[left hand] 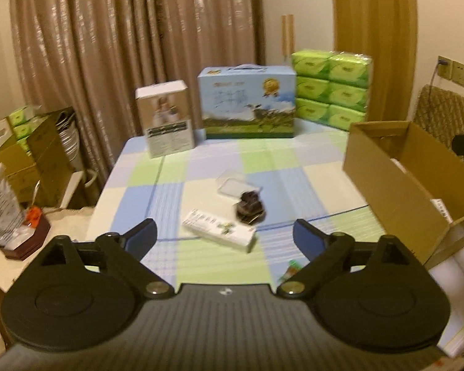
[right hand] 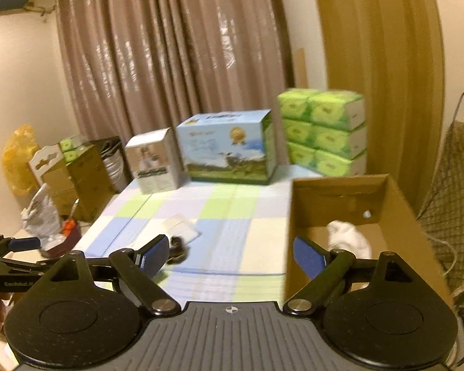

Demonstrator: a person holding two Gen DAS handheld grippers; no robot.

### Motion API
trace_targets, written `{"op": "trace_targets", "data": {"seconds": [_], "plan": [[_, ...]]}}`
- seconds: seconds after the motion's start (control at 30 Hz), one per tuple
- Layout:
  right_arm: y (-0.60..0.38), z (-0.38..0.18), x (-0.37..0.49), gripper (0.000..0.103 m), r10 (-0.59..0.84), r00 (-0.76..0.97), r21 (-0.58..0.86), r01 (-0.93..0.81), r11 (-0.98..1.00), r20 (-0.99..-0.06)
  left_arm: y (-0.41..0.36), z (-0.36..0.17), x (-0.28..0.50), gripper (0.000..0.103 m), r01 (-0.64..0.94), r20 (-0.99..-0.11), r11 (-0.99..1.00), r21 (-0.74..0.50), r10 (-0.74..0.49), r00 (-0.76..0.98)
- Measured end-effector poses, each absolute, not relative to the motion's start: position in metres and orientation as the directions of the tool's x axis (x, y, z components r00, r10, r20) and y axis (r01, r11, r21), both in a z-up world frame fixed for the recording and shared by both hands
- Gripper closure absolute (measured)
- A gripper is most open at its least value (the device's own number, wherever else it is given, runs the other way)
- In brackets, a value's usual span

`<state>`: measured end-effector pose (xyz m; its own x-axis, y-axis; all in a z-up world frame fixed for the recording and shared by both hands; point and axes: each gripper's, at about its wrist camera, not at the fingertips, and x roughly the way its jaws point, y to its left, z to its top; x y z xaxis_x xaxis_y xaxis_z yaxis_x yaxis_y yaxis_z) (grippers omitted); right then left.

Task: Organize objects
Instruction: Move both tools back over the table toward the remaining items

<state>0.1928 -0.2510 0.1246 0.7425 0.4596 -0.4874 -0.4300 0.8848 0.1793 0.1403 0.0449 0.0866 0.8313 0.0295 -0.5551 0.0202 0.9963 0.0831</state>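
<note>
On bench (left hand: 133, 167), left view: left tongs (left hand: 224, 235) apart, empty; white carton (left hand: 219, 230) between blue pads, dark lump (left hand: 250, 207) and clear case (left hand: 236, 185) just beyond, cardboard box (left hand: 396, 185) at right. Right view: right tongs (right hand: 229, 252) apart, empty; white bundle (right hand: 351, 236) inside cardboard box (right hand: 321, 213); left tongs (right hand: 21, 244) at left edge.

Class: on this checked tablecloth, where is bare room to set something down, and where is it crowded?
Free: the tablecloth between the clear case and the cardboard box, and the strip before the blue carton. Crowded: the back edge, and around the white packet and dark object.
</note>
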Motion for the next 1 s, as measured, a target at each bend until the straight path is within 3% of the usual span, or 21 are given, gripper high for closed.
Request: {"op": "trace_targets", "data": {"seconds": [0.13,0.63,1.0], "plan": [[-0.228,0.109,0.188,0.017,0.481,0.714,0.187,-0.453,0.871,-0.509,0.058,0.072,0.136,0.001,-0.012,-0.564,0.996,0.088,0.06,0.823],[-0.155,0.015,0.192,0.015,0.506,0.612,0.161,-0.529,0.833,-0.607,0.089,0.004,0.155,0.001,-0.072,-0.651,0.995,0.074,0.103,0.752],[-0.131,-0.031,0.209,0.015,0.483,0.571,0.127,-0.551,0.825,-0.663,0.103,-0.012,0.166,0.001,-0.057,-0.679,0.996,0.066,0.087,0.729]]}}
